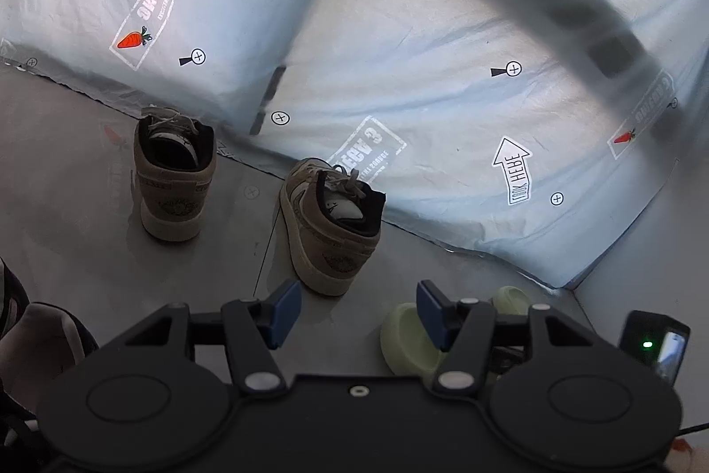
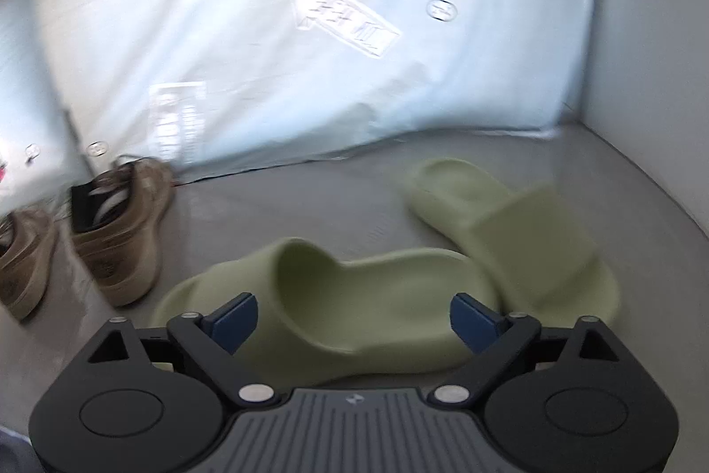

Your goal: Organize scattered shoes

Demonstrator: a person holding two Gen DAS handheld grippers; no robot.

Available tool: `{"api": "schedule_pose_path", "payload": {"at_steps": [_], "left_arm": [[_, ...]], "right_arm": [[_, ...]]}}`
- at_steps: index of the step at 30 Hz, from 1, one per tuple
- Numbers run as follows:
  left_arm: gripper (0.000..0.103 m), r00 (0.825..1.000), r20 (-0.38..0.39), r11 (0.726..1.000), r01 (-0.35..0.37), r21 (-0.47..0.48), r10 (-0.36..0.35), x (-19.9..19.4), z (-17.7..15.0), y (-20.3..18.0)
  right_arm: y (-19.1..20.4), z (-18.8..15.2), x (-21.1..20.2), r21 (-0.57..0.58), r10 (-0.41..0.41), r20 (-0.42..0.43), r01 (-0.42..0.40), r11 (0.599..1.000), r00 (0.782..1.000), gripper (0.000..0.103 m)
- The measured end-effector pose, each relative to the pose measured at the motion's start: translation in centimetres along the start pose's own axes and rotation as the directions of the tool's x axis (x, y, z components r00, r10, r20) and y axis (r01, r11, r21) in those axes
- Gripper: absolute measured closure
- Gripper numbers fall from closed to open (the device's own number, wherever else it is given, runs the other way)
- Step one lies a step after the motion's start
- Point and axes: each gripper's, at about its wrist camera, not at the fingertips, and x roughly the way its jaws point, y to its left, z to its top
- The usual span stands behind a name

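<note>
Two tan sneakers stand heel-toward-me on the grey floor in the left wrist view, one at the left (image 1: 173,180) and one nearer the middle (image 1: 332,224). My left gripper (image 1: 359,304) is open just short of the nearer sneaker's heel, with only floor between its blue pads. Two pale green slides (image 1: 407,340) (image 1: 512,298) peek out behind its right finger. In the right wrist view one green slide (image 2: 376,287) lies across the front and the other (image 2: 523,238) lies behind it to the right. My right gripper (image 2: 354,318) stands wide open over the near slide, its pads off it.
A white printed sheet (image 1: 399,52) covers the back wall down to the floor. A blurred dark bar (image 1: 598,21) crosses the upper right. A black device with a green light (image 1: 656,344) sits at the right, and a person's clothing (image 1: 35,340) at the lower left. A white wall (image 2: 656,74) closes the right side.
</note>
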Motion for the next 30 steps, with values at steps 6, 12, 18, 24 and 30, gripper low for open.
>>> {"api": "schedule_pose_path", "payload": {"at_steps": [6, 12, 18, 24, 30], "left_arm": [[0.044, 1.000, 0.016, 1.000, -0.023, -0.021, 0.024, -0.6, 0.1, 0.7], [0.044, 1.000, 0.000, 0.999, -0.015, -0.035, 0.015, -0.2, -0.1, 0.7], [0.044, 0.999, -0.046, 1.000, 0.019, -0.008, -0.020, 0.5, -0.7, -0.1], [0.044, 0.996, -0.069, 0.999, 0.050, 0.020, -0.049, 1.0, -1.0, -0.8], [0.044, 0.996, -0.081, 0.999, 0.043, 0.008, -0.042, 1.3, -1.1, -0.7]], "right_arm": [[5.1, -0.5, 3.4, -0.288, -0.118, 0.032, 0.122, 0.950, 0.993, 0.006], [3.5, -3.2, 0.7, -0.307, -0.108, 0.010, 0.106, 0.946, 0.994, 0.006], [-1.2, -8.2, -4.8, -0.222, -0.110, -0.070, 0.092, 0.971, 0.991, 0.005], [-6.2, -9.6, -8.1, -0.078, -0.233, -0.182, 0.222, 0.972, 0.955, 0.003], [-8.7, -6.5, -10.8, 0.230, 0.012, -0.033, -0.004, 0.973, 0.999, 0.001]]}}
